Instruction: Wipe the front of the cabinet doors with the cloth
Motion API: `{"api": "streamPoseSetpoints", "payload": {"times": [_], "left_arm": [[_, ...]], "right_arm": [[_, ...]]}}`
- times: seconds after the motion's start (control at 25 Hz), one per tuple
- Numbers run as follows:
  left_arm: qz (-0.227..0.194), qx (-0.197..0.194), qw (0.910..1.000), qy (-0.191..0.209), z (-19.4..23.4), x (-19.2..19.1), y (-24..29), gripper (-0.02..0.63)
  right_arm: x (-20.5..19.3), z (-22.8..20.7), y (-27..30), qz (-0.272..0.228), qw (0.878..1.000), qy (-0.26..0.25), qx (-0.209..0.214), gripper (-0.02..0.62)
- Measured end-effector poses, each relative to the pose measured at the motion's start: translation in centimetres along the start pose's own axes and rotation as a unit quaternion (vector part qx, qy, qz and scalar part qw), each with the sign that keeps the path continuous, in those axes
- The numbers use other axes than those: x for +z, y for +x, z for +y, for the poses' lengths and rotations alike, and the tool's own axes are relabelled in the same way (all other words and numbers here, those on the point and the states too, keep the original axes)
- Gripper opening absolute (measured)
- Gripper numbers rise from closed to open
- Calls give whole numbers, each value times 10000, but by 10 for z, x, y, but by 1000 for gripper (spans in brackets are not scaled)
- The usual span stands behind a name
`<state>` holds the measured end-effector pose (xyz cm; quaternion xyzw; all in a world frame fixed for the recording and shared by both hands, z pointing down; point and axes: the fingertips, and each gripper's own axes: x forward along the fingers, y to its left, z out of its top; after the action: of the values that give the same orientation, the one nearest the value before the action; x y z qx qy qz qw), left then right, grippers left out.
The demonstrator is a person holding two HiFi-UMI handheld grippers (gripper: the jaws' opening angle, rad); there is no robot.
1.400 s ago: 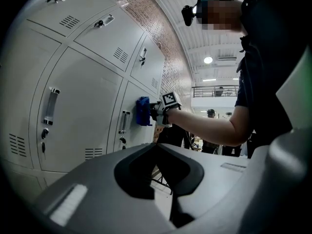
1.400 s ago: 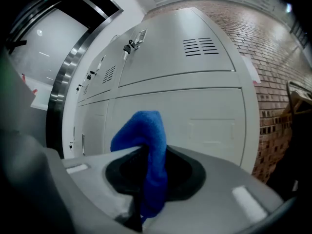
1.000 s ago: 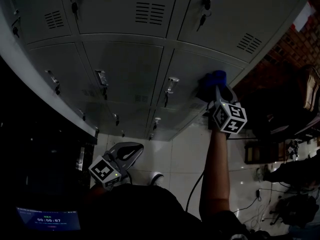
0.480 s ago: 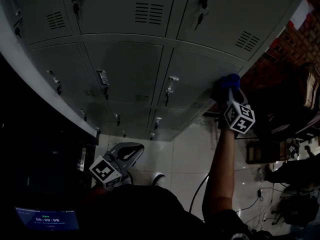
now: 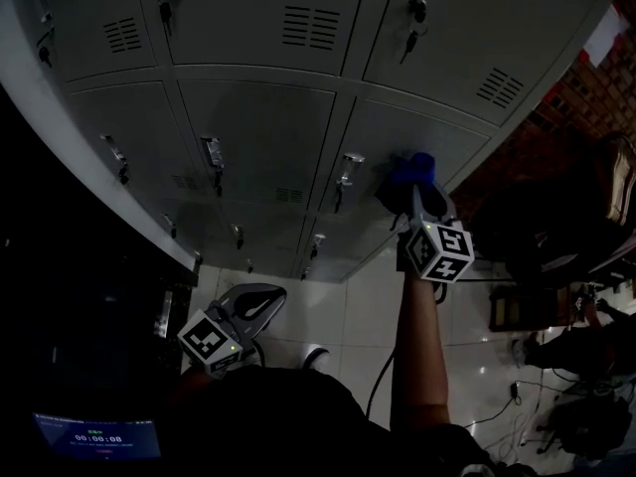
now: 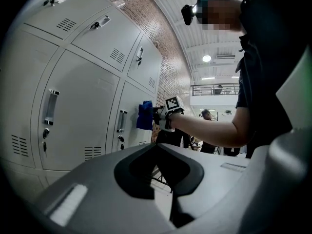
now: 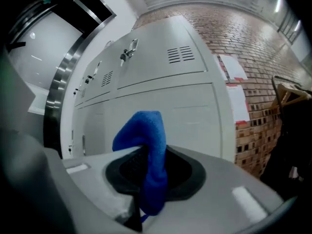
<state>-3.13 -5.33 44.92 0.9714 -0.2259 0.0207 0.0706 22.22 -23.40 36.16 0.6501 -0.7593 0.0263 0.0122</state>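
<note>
1. Your right gripper (image 5: 415, 195) is clamped on the blue cloth (image 5: 411, 171). The cloth bulges out ahead of the jaws and looks pressed against the grey cabinet door (image 5: 417, 127) straight in front of them.
2. In the right gripper view, the cloth (image 7: 146, 145) hangs folded between the jaws, with the door's flat face (image 7: 175, 111) filling the space just beyond it.
3. The wipe appears to be mid-stroke on this one door, just to the right of its handle (image 5: 344, 171). No smears or streaks show on any panel in this dim light, so you cannot read off which fronts are done. The doors to the left of the right gripper, and those above and below it, likely remain.
4. Your right arm (image 5: 415, 346) is stretched nearly straight out from the shoulder to the door.
5. Your left gripper (image 5: 250, 304) hangs low beside your body, well apart from the cloth. Its jaws are closed together on nothing and point towards the lower doors.
</note>
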Motion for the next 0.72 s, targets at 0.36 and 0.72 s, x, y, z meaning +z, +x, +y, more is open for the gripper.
{"api": "streamPoseSetpoints", "payload": {"times": [0.36,0.72], "left_arm": [[-13,217,9998,-25,10,-2,-14,0],[-1,558,9984,-93,23,-5,-35,0]], "right_arm": [[-22,101,45,186,9953,-123,938,67],[-35,113,67,268,9946,-145,992,67]]}}
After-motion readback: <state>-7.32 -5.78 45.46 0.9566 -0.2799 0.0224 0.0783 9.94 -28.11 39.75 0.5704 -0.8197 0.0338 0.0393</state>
